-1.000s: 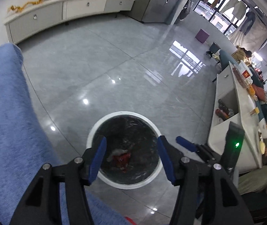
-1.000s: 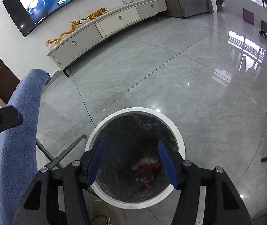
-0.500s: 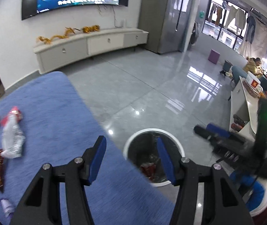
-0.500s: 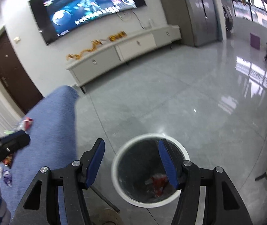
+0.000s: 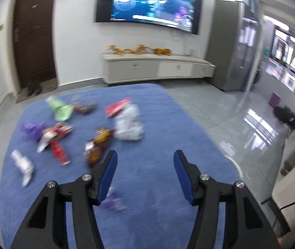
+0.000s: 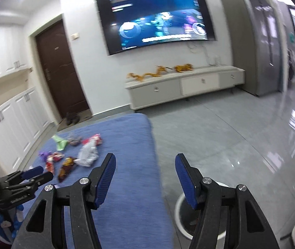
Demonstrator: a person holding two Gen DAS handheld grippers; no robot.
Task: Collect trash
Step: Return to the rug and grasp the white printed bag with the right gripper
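Left gripper (image 5: 145, 164) is hanging over the blue cloth (image 5: 157, 124) with its jaws apart and nothing in them. Right gripper (image 6: 145, 167) is the same, released and empty, sitting over the cloth's right edge. My guess is they're spread because both are lining up for a fresh grab.

Using the cloth as the landmark, left to right: white scrap (image 5: 22, 166) at its left side, then purple wrapper (image 5: 32, 129), green wrapper (image 5: 60, 109), red packet (image 5: 57, 151), brown packet (image 5: 98, 143), and the crumpled white bag (image 5: 128, 123) near the middle. The bin (image 6: 181, 213) sits on the floor just off the cloth's right edge — handy for dropping stuff in.
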